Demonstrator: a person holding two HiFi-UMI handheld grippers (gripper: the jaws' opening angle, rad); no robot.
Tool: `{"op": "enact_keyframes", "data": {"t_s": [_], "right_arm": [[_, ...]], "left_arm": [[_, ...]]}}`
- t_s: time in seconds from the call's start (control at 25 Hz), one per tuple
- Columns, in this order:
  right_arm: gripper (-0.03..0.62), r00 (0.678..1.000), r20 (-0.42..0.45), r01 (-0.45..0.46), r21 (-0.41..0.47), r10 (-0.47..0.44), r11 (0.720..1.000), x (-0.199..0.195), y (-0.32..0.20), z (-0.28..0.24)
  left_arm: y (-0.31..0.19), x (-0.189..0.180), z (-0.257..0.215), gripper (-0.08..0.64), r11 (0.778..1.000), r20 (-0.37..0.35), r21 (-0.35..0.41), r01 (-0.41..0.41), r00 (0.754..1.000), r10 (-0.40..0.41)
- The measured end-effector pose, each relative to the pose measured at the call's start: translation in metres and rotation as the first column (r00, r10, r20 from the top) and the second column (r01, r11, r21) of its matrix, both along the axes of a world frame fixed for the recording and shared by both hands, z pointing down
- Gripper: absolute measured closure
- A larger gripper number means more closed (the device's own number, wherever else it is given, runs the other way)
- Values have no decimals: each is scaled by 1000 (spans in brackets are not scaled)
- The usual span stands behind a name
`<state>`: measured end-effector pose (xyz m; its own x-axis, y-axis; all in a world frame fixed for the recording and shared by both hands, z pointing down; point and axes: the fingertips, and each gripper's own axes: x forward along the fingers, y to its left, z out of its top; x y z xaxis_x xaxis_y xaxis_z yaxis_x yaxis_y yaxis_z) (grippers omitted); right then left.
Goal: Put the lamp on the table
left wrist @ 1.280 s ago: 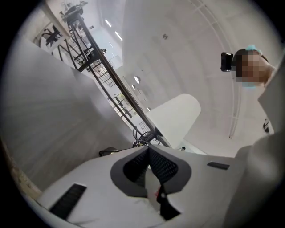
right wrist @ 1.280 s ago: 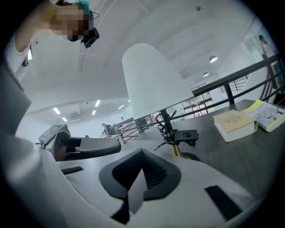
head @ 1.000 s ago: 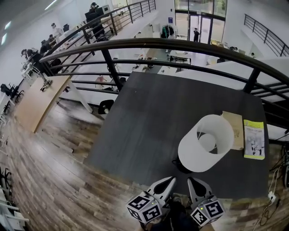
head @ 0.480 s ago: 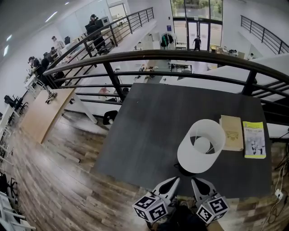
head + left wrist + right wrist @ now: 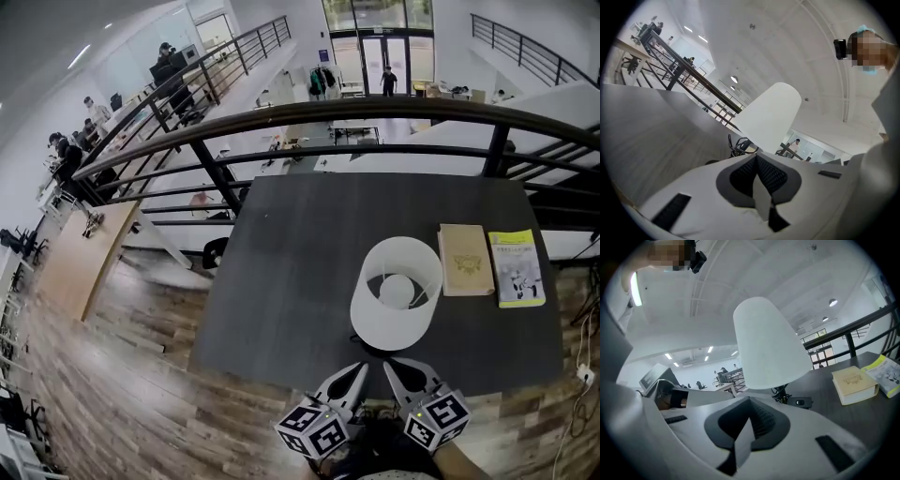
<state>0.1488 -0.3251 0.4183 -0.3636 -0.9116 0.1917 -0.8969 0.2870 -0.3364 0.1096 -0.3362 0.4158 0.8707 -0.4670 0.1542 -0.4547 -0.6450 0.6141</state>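
The lamp (image 5: 395,292) stands upright on the dark table (image 5: 300,253), near its front edge, with a white shade and a black base. My left gripper (image 5: 360,371) and right gripper (image 5: 390,367) hover side by side just in front of the base, both shut and empty. In the left gripper view the shade (image 5: 767,115) rises beyond the shut gripper (image 5: 757,157), with the black cable (image 5: 738,145) coiled at its foot. The right gripper view shows the shade (image 5: 767,346) above the shut gripper (image 5: 750,402) and the cable's switch (image 5: 800,402) on the tabletop.
A tan book (image 5: 465,260) and a yellow-green booklet (image 5: 516,268) lie right of the lamp. A dark curved railing (image 5: 375,108) runs behind the table, with a drop to a lower floor beyond. Wooden floor lies to the left. People stand far off.
The head view has shifted a little, so the lamp sits more to the left in the picture. Lamp, books and both shut grippers keep their places relative to each other.
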Motion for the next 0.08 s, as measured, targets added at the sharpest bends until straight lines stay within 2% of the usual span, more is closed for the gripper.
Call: {"op": "enact_keyframes", "data": {"t_s": [0.08], "right_arm": [[597, 1000, -4, -1, 3, 1, 1000, 3, -3, -2]], "left_arm": [[-1, 4, 0, 546, 1000, 1, 5, -6, 1000, 6]]}}
